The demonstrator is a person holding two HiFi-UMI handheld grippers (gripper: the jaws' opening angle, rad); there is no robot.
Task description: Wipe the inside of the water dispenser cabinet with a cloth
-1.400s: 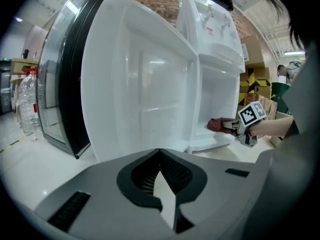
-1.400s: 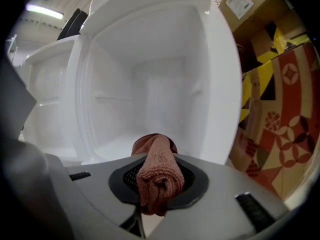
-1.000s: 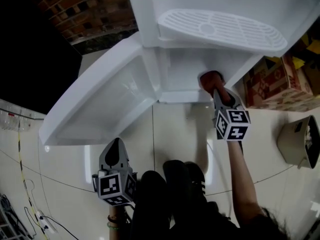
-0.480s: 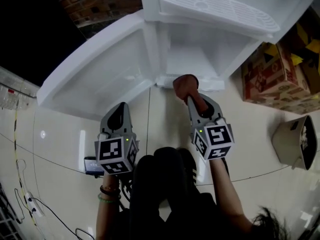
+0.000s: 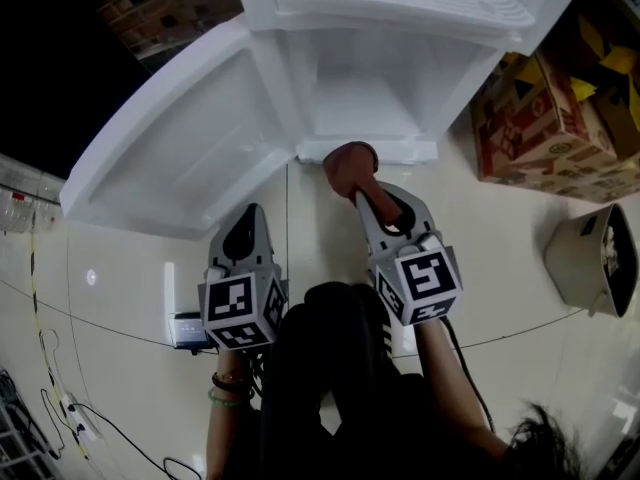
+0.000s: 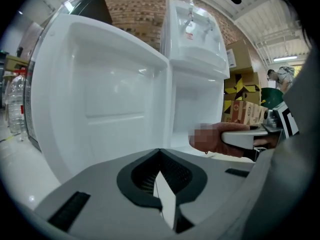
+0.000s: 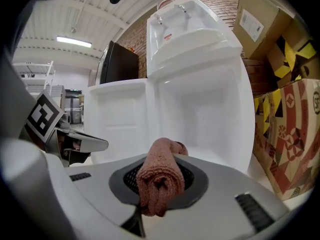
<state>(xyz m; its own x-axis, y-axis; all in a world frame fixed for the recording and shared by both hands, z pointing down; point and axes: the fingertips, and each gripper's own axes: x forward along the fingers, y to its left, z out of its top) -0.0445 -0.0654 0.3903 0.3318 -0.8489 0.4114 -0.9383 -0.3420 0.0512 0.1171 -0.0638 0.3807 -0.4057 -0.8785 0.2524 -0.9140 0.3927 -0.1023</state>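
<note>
Before the open white cabinet [image 5: 365, 98], right gripper [image 5: 368, 200] clamps the cloth [image 5: 347, 166]; left gripper [image 5: 243, 236] is closed, empty

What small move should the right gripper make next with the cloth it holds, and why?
Probably push the right gripper forward into the open cabinet. Its jaws are shut on the brown cloth, which sits at the cabinet's lower front edge, not yet inside against the inner walls.
</note>
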